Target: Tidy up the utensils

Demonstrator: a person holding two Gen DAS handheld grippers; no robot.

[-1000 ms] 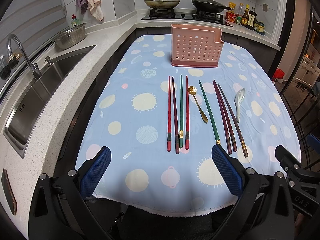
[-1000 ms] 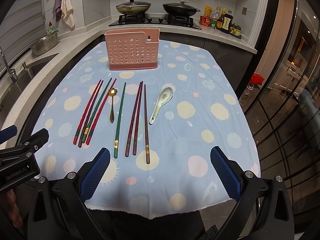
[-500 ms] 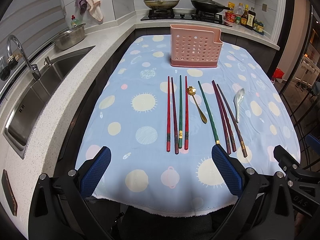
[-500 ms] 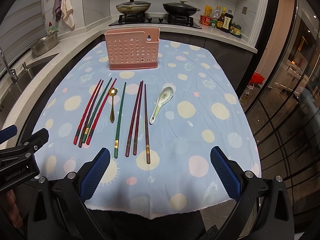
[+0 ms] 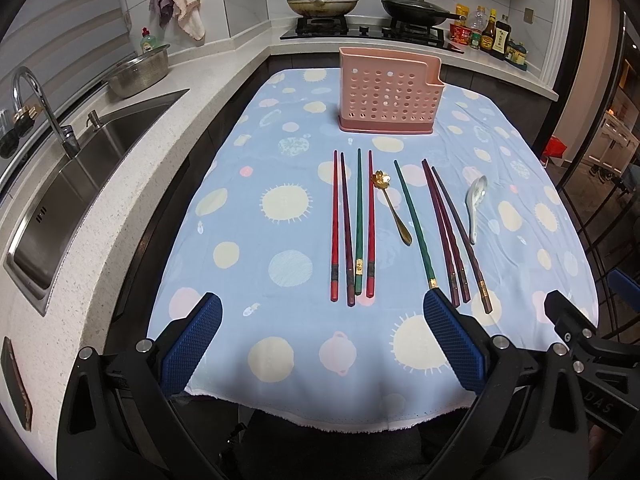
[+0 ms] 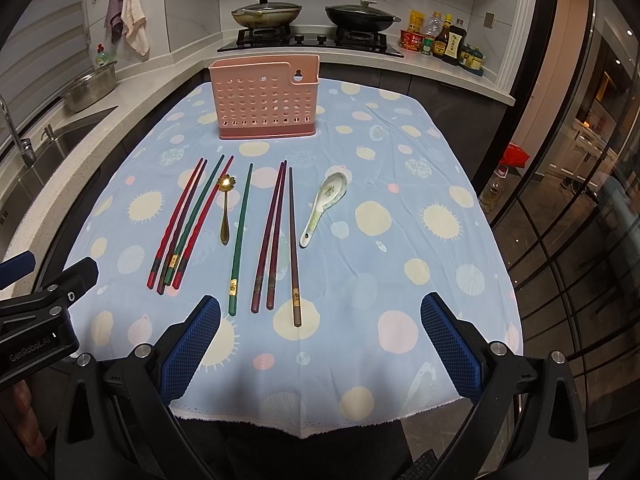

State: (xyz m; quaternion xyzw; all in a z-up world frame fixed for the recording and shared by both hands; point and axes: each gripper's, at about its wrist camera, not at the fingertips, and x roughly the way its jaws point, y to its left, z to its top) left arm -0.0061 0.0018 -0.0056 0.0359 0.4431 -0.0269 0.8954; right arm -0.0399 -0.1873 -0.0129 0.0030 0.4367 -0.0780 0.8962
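Observation:
A pink perforated utensil holder (image 5: 390,92) (image 6: 266,98) stands upright at the far end of the blue dotted tablecloth (image 5: 288,208) (image 6: 400,200). In front of it lie several red, green and dark chopsticks (image 5: 352,224) (image 6: 188,220), a gold spoon (image 5: 392,208) (image 6: 225,208) and a white ceramic spoon (image 5: 476,204) (image 6: 326,206). My left gripper (image 5: 322,344) is open and empty above the near edge. My right gripper (image 6: 320,344) is open and empty there too, to the right of the left one.
A sink (image 5: 80,152) with a tap and a steel bowl (image 5: 140,72) are on the counter at left. A stove with two pans (image 6: 312,20) and bottles (image 6: 444,40) stand behind the table. Glass doors (image 6: 580,160) are at right.
Both grippers have crept slightly forward toward the utensils. Nothing on the table has moved.

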